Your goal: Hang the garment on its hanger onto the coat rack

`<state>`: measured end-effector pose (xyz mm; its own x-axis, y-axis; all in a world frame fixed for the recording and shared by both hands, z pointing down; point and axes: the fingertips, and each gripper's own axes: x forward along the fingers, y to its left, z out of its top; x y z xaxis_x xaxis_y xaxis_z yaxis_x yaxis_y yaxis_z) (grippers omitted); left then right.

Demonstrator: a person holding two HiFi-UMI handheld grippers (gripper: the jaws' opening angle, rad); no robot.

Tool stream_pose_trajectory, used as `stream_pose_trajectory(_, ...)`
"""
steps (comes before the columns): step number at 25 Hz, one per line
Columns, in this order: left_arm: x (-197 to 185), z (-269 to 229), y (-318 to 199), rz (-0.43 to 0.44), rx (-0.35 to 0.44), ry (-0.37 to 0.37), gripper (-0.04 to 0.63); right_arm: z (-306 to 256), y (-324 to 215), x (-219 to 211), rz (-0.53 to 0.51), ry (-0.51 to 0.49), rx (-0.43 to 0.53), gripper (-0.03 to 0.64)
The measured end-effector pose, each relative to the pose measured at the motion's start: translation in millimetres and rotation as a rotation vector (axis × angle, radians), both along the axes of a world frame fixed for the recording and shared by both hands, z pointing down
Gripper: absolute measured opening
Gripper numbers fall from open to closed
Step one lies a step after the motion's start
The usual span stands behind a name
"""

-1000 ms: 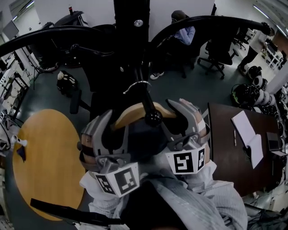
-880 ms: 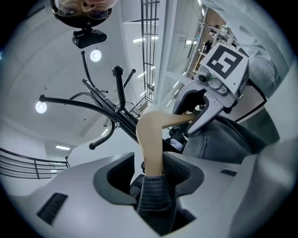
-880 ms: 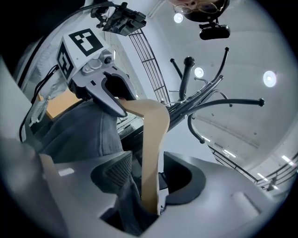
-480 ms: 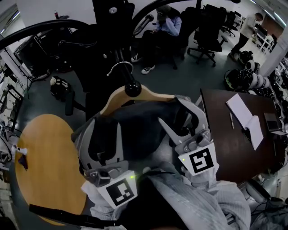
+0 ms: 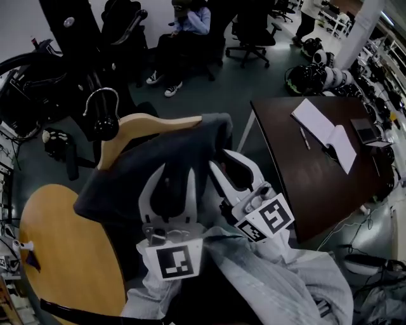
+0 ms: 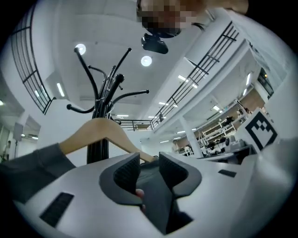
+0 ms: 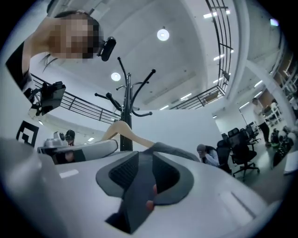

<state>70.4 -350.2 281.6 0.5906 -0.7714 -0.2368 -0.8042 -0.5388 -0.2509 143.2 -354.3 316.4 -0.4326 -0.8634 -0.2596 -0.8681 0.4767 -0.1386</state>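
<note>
A wooden hanger (image 5: pixel 146 127) carries a dark grey garment (image 5: pixel 152 162). Its metal hook (image 5: pixel 101 98) arcs over the black knob (image 5: pixel 106 127) of a coat rack arm; whether it rests there I cannot tell. My left gripper (image 5: pixel 171 176) and right gripper (image 5: pixel 226 162) sit side by side just below the hanger bar. Both have just been closing, with garment cloth pinched between their pads. The left gripper view shows cloth filling my left gripper (image 6: pixel 149 159), with the hanger (image 6: pixel 100 132) and rack (image 6: pixel 104 104) beyond. My right gripper (image 7: pixel 142 160) holds a fold the same way.
A round wooden table (image 5: pixel 63 254) lies at lower left. A dark desk (image 5: pixel 298 171) with an open notebook (image 5: pixel 323 130) stands to the right. A seated person (image 5: pixel 190 19) and office chairs (image 5: pixel 250 28) are farther back.
The hanger and garment have swung left and down in the view, and the hook now curves over a rack knob. Both grippers rolled and sit lower, on the cloth under the bar.
</note>
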Motion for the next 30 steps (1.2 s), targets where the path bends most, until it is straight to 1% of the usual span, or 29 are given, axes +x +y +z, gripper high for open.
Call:
stream_pose_trajectory(2, 12, 15, -1, 0.013, -0.035, 0.028, 0.067, 15, 2, 13, 0.046, -0.023, -0.042, 0.054)
stream_pose_trajectory(3, 17, 24, -4, 0.024, -0.066, 0.031, 0.050, 22, 2, 17, 0.060, -0.034, -0.063, 0.021)
stream_pose_trajectory(4, 20, 33, -7, 0.033, -0.108, 0.035, 0.030, 27, 1, 21, 0.069, -0.044, -0.081, 0.003)
stream_pose_trajectory(6, 24, 49, -14, 0.047, -0.193, 0.064, 0.009, 39, 0, 26, 0.083, -0.044, -0.111, 0.002)
stream_pose_trajectory(8, 31, 64, -18, 0.057, -0.255, 0.087, 0.006, 53, 0, 32, 0.100, -0.018, -0.143, 0.002)
stream_pose_trajectory(11, 41, 85, -19, 0.051, -0.311, 0.080, 0.005, 71, 1, 37, 0.110, 0.037, -0.173, 0.002)
stream_pose_trajectory(13, 44, 97, -19, 0.051, -0.337, 0.065, 0.005, 78, 1, 38, 0.104, 0.051, -0.191, 0.002)
stream_pose_trajectory(17, 44, 103, -23, 0.048, -0.363, 0.058, 0.005, 83, -4, 35, 0.093, 0.093, -0.204, 0.002)
stream_pose_trajectory(23, 30, 105, -26, 0.043, -0.351, 0.050, 0.005, 91, -11, 11, 0.063, 0.162, -0.208, 0.000)
stream_pose_trajectory(30, 18, 105, -28, 0.024, -0.354, 0.043, 0.005, 84, -13, -5, 0.039, 0.175, -0.186, 0.000)
